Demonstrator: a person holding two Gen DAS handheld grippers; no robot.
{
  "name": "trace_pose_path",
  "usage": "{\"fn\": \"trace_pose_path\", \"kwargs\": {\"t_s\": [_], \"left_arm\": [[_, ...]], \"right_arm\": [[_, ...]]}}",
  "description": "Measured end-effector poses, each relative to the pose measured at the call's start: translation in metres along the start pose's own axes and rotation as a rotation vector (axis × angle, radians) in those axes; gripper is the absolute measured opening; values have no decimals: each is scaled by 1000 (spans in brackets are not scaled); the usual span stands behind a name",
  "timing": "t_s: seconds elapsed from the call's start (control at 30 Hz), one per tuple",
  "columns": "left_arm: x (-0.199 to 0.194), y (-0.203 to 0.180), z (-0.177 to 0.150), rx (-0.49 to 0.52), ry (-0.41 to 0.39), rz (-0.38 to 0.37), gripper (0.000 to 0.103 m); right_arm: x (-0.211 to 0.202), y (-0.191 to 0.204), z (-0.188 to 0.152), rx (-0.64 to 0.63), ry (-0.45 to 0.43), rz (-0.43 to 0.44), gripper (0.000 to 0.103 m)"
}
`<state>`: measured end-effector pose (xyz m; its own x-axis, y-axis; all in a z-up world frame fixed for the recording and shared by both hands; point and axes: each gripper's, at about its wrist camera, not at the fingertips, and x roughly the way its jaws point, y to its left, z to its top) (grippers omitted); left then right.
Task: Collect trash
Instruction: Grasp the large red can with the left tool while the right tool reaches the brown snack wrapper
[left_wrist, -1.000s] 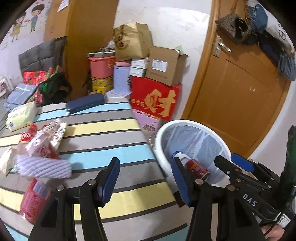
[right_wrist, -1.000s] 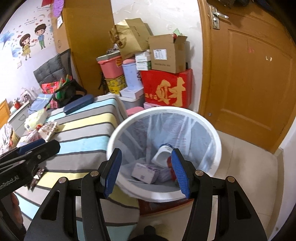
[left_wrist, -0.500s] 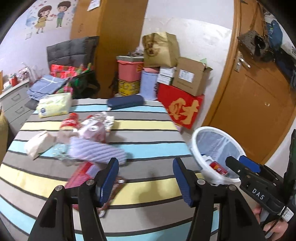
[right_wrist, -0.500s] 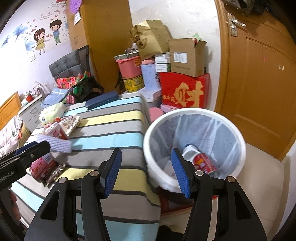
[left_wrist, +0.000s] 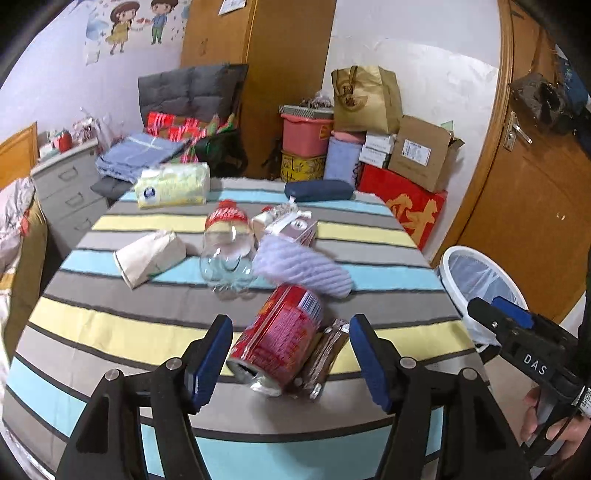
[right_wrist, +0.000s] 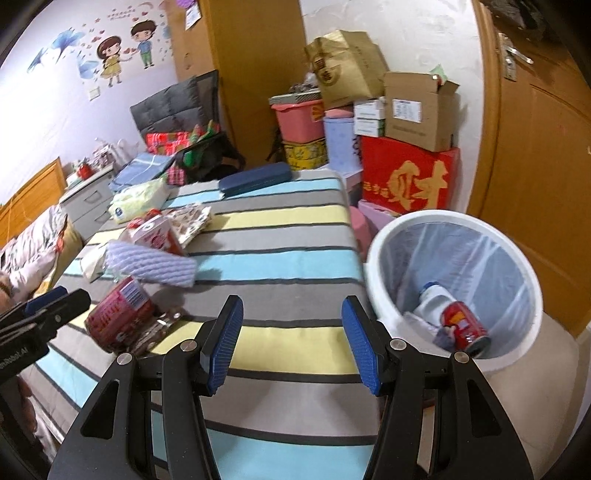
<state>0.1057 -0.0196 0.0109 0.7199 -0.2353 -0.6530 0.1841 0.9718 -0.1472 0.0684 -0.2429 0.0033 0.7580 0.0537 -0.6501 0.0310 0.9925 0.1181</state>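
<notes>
while its jaws are opening, left gripper (left_wrist: 288, 360) frames a crushed red can (left_wrist: 277, 341) lying on the striped surface (left_wrist: 110, 332), untouched | right gripper (right_wrist: 291, 339) gapes wide, holding nothing | white bin (right_wrist: 380, 254) to its right

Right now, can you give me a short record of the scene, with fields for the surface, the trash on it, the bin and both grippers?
surface: striped table
nearest trash: crushed red can lying on its side, brown wrapper beside it
other trash: clear bottle, purple foam net
bin: white bin, red can inside
left gripper: opening, crushed can between the jaws, not gripped
right gripper: open, empty
</notes>
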Motion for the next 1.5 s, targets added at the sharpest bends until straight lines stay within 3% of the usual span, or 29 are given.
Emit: {"fn": "trace_pose_path", "kwargs": {"t_s": [0.27,0.4,0.53,0.63,0.73,0.83,1.2,1.5], "left_arm": [[27,17,-4,17,65,-23,66],[47,17,-4,46,114,-69,67],[60,15,-3,88,133,-37,67],[66,20,-1,61,149,-77,67],[66,26,0,53,139,-92,66],[61,36,1,19,127,-106,58],[40,83,-9,-96,99,-17,58],[28,100,-17,-132,91,-14,58]], "right_arm": [[10,21,-5,-24,33,13,57],[16,29,-6,-36,52,10,57],[21,40,-7,-50,66,9,57],[26,47,-8,-58,81,8,57],[29,54,-9,-68,92,16,57],[34,63,-10,-81,106,19,57],[47,94,-16,-109,172,99,57],[59,112,-21,-109,215,105,57]]}}
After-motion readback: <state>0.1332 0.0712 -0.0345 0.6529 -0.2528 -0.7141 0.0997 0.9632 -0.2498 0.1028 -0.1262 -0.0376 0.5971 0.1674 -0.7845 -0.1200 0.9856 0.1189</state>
